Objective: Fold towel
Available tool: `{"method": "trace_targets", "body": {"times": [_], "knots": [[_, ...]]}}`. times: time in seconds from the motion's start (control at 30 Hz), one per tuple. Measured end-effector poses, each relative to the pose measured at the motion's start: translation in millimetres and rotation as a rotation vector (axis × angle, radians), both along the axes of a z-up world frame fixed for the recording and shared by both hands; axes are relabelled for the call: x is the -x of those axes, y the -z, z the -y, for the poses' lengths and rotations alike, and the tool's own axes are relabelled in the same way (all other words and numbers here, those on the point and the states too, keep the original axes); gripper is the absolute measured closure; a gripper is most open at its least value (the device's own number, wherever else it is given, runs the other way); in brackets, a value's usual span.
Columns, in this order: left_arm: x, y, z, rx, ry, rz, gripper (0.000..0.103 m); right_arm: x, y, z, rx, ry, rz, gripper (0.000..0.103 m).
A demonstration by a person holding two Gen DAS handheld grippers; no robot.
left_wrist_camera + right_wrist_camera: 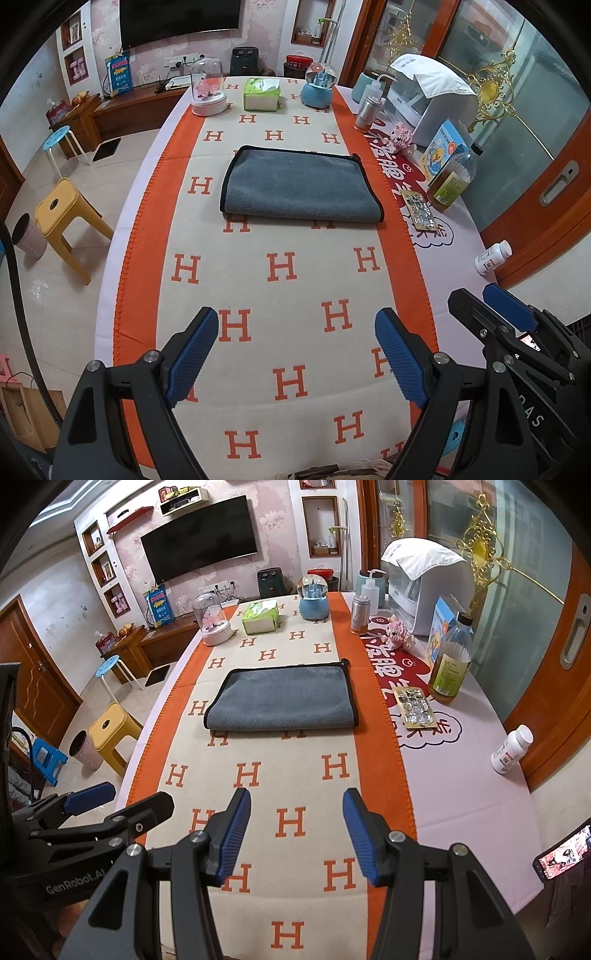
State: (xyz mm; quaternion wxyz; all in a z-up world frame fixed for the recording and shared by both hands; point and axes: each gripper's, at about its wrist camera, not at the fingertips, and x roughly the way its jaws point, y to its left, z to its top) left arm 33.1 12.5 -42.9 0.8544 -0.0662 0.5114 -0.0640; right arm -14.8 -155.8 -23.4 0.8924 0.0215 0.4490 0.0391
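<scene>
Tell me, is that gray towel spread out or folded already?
Folded, it seems. The gray towel lies flat on the H-patterned cloth; its near edge is rounded and lacks the black trim, like a fold.

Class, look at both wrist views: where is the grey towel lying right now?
The towel lies folded on the H-patterned cloth, mid-table, ahead of both open claws, short of the tissue box and left of the oil bottle.
</scene>
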Motion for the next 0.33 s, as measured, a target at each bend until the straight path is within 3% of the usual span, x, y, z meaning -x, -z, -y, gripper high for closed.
{"method": "trace_targets", "body": {"times": [0.33], "knots": [[-1.6, 0.8, 0.3, -0.002, -0.003, -0.014, 0.017, 1.3, -2.2, -0.8, 0.000, -0.003, 0.005, 0.051]]}}
